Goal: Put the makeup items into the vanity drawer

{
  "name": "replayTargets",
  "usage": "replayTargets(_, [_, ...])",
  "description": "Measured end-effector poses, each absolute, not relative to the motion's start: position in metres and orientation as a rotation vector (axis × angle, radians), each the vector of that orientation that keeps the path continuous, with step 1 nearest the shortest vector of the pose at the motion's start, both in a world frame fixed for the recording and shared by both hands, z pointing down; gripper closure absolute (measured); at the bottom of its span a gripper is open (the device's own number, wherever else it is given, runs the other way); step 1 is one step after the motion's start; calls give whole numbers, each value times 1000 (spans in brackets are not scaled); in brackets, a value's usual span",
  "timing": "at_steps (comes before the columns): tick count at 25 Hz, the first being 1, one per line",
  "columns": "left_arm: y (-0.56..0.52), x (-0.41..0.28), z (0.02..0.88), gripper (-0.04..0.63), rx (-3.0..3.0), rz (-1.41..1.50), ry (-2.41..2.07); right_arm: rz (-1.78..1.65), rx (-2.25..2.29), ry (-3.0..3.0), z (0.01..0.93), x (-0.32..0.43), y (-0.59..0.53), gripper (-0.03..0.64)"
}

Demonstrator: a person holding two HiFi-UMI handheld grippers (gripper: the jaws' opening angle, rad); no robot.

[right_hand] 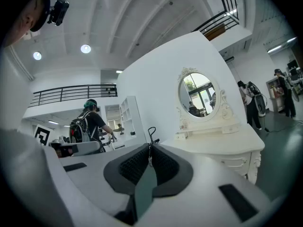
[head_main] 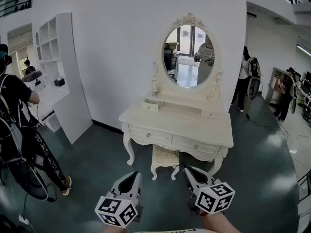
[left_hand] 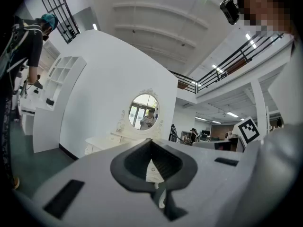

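Vanity (head_main: 180,123): cream, against white wall, oval mirror (head_main: 189,57) above, stool (head_main: 165,157) tucked under. Long axis runs along the wall; the two front drawers (head_main: 150,135) face the person, both closed, contents unseen. Small upper drawer (head_main: 150,106): juts forward, contents too small to tell. Left gripper (head_main: 135,174): near the stool, claw tips together, empty. Right gripper (head_main: 186,169): tips together; thin black wire loop (right_hand: 150,130) at the tips, grip uncertain
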State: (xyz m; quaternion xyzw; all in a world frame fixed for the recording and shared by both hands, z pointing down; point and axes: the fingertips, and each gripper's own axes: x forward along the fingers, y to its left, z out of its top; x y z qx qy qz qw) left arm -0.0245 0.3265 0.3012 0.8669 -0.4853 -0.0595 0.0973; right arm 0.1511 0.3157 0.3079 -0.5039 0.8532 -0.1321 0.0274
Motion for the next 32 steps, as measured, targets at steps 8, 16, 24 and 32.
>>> replayTargets(8, [321, -42, 302, 588, 2562, -180, -1430, -411, -1559, 2639, 309, 136, 311, 575])
replayTargets(16, [310, -70, 302, 588, 2559, -201, -1407, -455, -1529, 2620, 309, 107, 303, 575])
replayTargets(24, [307, -83, 314, 588, 2568, -183, -1343, -499, -1582, 2679, 334, 81, 307, 575])
replayTargets(32, [287, -87, 328, 588, 2539, -178, -1328, -531, -1593, 2651, 340, 83, 285, 575])
